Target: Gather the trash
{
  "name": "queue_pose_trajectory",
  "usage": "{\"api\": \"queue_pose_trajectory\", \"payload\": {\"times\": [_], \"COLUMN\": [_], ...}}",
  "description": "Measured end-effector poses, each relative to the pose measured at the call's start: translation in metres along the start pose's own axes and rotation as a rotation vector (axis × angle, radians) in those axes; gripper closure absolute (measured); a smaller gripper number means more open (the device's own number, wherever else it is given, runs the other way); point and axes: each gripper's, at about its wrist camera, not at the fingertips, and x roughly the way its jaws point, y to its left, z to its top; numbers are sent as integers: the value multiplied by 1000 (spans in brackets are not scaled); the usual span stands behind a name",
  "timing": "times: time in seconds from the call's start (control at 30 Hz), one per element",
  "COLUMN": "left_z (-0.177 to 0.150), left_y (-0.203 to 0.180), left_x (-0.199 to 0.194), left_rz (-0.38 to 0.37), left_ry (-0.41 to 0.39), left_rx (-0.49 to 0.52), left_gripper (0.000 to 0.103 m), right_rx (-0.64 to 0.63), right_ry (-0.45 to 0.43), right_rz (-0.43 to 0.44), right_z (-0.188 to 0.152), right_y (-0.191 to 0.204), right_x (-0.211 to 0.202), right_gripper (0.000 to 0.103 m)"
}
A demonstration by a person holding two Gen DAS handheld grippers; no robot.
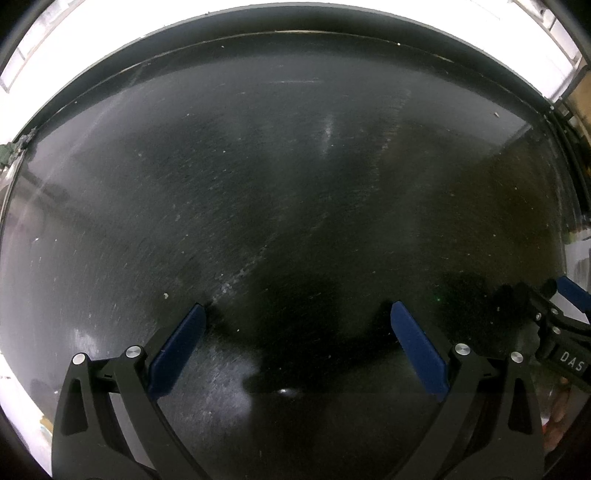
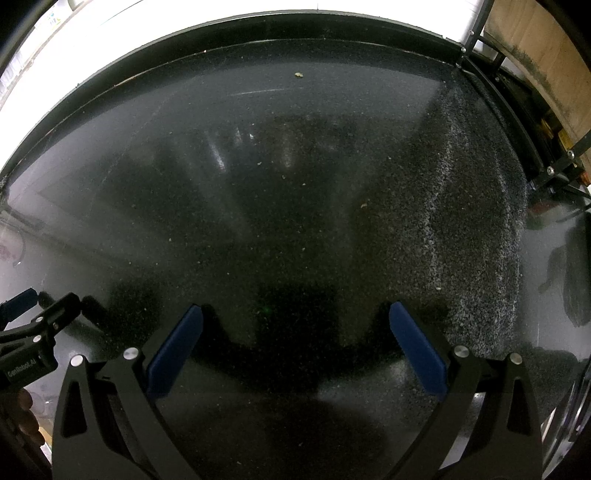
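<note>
Both views look down on a dark, scratched tabletop (image 1: 295,166) dotted with small pale crumbs. My left gripper (image 1: 297,308) is open above the table, with nothing between its blue pads. My right gripper (image 2: 295,308) is also open and holds nothing. In the left wrist view the right gripper (image 1: 554,317) shows at the right edge; in the right wrist view the left gripper (image 2: 33,317) shows at the left edge. A small pale scrap (image 2: 298,75) lies near the far edge, another crumb (image 2: 364,205) nearer the middle. No larger piece of trash is in view.
The tabletop (image 2: 258,184) has a raised dark rim along its far edge (image 1: 295,35). A black metal frame (image 2: 517,122) and a wooden board (image 2: 535,48) stand at the right. A grainy dusty streak (image 2: 461,240) runs down the right side. A hand (image 2: 22,417) shows at lower left.
</note>
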Motion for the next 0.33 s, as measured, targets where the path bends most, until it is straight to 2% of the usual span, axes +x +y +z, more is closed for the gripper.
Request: {"api": "queue_pose_trajectory", "payload": {"times": [0.33], "left_z": [-7], "left_y": [4], "left_x": [-1], "left_rz": [3], "left_ry": [-23], "left_rx": [-13], "left_gripper": [6], "right_rx": [-4], "right_ry": [-8], "right_rz": [1], "right_z": [-4], "right_y": [-2], "right_x": [1], "right_gripper": [5]}}
